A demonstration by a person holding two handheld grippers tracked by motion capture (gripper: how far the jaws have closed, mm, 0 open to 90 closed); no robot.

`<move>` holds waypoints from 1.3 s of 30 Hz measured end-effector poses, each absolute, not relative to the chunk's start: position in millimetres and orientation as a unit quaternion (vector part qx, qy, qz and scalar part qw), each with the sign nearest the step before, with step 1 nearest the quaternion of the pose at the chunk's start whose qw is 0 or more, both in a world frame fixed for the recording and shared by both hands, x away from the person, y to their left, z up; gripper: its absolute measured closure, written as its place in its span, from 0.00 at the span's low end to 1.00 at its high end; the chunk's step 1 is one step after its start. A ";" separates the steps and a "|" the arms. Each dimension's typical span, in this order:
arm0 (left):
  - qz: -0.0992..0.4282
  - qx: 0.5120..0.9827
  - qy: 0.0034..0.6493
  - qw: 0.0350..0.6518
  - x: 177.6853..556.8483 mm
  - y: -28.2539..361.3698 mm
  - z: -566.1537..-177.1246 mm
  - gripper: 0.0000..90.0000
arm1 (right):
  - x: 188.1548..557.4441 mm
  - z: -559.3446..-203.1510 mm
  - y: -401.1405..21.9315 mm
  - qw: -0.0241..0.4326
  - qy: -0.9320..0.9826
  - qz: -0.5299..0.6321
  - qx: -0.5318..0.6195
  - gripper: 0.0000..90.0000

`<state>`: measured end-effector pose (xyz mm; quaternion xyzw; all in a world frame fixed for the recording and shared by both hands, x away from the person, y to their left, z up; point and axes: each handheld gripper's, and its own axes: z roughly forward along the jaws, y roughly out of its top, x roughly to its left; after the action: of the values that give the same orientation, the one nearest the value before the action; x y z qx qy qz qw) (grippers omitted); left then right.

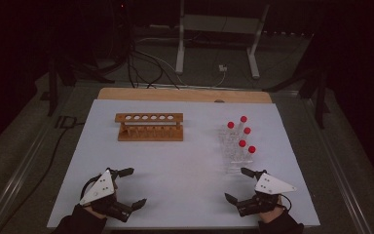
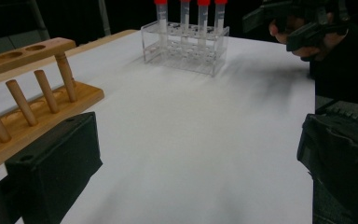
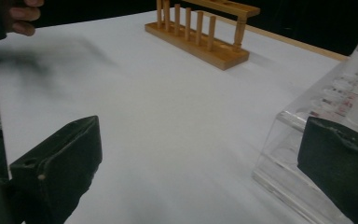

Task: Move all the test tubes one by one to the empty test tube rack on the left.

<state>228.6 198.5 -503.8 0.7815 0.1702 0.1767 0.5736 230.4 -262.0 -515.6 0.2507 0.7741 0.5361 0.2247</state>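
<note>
Both grippers sit low at the near edge of the white table, jaws spread wide, nothing between them. The right gripper is just beside the clear plastic rack — in the right gripper view that rack's corner stands next to one jaw, not touching as far as I can tell. Five red-capped tubes stand upright in it. The left gripper rests nearer the wooden rack, still apart from it — one wooden rack, six holes along its top, all unfilled.
</note>
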 end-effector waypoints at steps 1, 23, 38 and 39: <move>0.177 0.781 0.171 0.574 228.2 198.4 -503.7 0.00 | 230.6 -515.8 -262.4 0.226 0.772 0.538 0.253 0.00; 0.183 0.778 0.179 0.574 230.0 199.4 -504.2 0.00 | 229.8 -508.1 -245.6 0.195 0.807 0.490 0.267 0.00; 0.183 0.776 0.179 0.576 230.4 199.8 -503.7 0.00 | 220.8 -475.6 -232.8 0.199 0.796 0.520 0.240 0.00; 0.183 0.776 0.179 0.577 230.4 199.7 -503.7 0.00 | 220.4 -470.4 -233.9 0.207 0.790 0.525 0.240 0.01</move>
<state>230.4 199.7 -503.7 0.7761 0.1787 0.1827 0.5765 220.4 -233.9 -470.4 0.2400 0.7901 0.5245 0.2074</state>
